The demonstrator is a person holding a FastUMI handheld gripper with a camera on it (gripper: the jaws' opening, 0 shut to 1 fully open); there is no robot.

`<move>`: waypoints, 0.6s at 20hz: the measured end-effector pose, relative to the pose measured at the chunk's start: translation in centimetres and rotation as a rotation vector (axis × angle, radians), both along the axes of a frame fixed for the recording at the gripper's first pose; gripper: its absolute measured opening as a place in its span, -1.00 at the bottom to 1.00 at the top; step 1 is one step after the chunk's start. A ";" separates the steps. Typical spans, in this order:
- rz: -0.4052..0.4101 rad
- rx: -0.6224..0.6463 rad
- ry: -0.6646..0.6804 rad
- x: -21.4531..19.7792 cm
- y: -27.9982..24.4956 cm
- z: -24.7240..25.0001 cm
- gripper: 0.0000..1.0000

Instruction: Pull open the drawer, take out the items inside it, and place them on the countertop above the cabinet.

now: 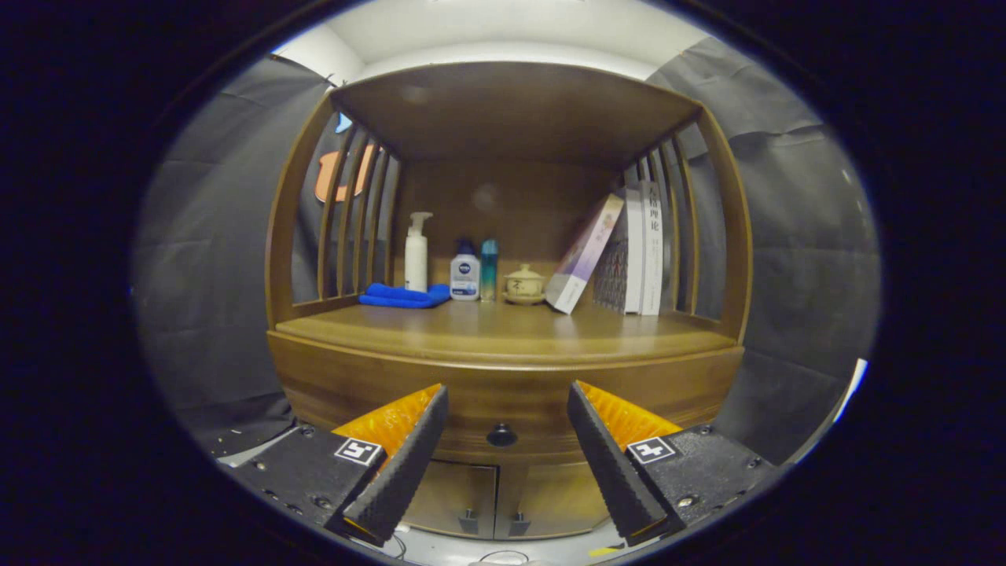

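The brown wooden drawer (503, 393) is shut, flat in the front of the cabinet. Its small dark round knob (501, 435) sits in the middle. The countertop (503, 330) lies just above it.

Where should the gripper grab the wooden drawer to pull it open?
Best bet is the small dark round knob in the middle of the brown wooden drawer front. It sticks out toward the camera, so come straight in from the front and close one finger on each side. The gripper is open, with the knob between its fingers, not yet touched.
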State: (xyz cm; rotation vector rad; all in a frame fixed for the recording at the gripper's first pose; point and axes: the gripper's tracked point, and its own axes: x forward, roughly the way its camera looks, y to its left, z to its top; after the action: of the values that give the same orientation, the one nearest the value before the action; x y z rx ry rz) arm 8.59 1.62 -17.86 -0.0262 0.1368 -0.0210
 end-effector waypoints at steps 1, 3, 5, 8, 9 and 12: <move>-0.003 -0.001 0.001 0.4 -0.2 -0.6 0.97; -0.003 -0.009 0.026 1.3 -0.1 -2.2 0.88; 0.003 0.000 0.054 1.8 0.1 -3.5 0.74; -0.009 0.000 0.080 3.0 0.1 -5.4 0.40; -0.003 0.011 0.093 3.1 0.4 -5.9 0.27; -0.021 0.041 0.110 3.5 0.3 -6.4 0.05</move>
State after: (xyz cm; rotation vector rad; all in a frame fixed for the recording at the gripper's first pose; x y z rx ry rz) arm 12.13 1.96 -24.26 0.0150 0.2473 -0.0374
